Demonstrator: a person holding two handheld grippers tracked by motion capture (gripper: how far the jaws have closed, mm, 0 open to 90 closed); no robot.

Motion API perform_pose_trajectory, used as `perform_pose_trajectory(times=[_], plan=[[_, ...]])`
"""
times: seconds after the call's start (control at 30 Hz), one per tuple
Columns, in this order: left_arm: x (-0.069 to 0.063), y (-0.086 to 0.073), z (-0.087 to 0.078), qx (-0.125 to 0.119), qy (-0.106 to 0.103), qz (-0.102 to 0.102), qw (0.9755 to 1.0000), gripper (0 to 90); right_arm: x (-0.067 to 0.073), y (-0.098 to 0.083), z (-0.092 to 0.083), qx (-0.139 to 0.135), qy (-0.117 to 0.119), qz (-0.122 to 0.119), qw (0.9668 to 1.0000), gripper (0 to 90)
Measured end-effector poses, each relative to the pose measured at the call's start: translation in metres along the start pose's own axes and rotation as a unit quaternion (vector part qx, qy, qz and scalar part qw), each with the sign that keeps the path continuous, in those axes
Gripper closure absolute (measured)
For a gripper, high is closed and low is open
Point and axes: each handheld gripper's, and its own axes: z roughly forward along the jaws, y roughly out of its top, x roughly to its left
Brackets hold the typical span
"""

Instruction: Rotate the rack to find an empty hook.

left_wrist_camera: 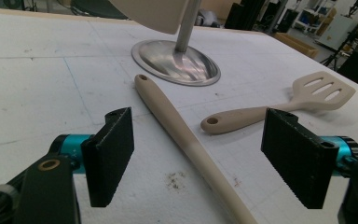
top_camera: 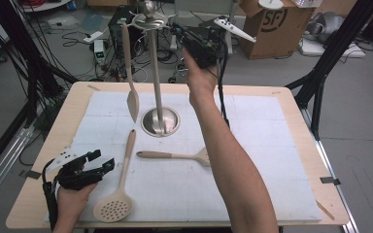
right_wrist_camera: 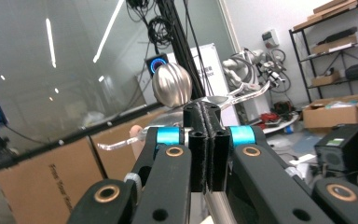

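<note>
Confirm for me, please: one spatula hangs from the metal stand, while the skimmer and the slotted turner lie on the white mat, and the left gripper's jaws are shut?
Not quite: the left gripper is open, its jaws wide apart over the skimmer handle, as the left gripper view shows. The rest stands.

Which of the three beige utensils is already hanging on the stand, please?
The plain spatula: it hangs from the stand's top hook, blade down, while the skimmer and slotted turner lie flat on the mat.
</note>
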Motion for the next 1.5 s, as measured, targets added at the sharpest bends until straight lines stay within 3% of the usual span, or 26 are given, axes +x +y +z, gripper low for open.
perform_pose_trajectory(times=[0.3,0.83,1.27,1.5], plan=[[-0.001,0.000,0.001,0.002,-0.001,0.000,1.0000,26.0,0.008,-0.001,0.000,0.014,-0.009,-0.035,0.9992,89.5],[-0.001,0.000,0.001,0.006,-0.003,0.001,1.0000,25.9,0.027,-0.014,0.009,0.022,0.010,-0.038,0.9990,89.4],[-0.001,0.000,0.002,0.005,-0.004,0.001,1.0000,25.9,0.022,-0.021,0.001,0.026,-0.001,-0.038,0.9989,89.0],[-0.002,0.000,0.003,0.008,-0.004,0.002,1.0000,25.9,0.014,-0.028,-0.011,0.033,-0.012,-0.035,0.9988,78.5]])
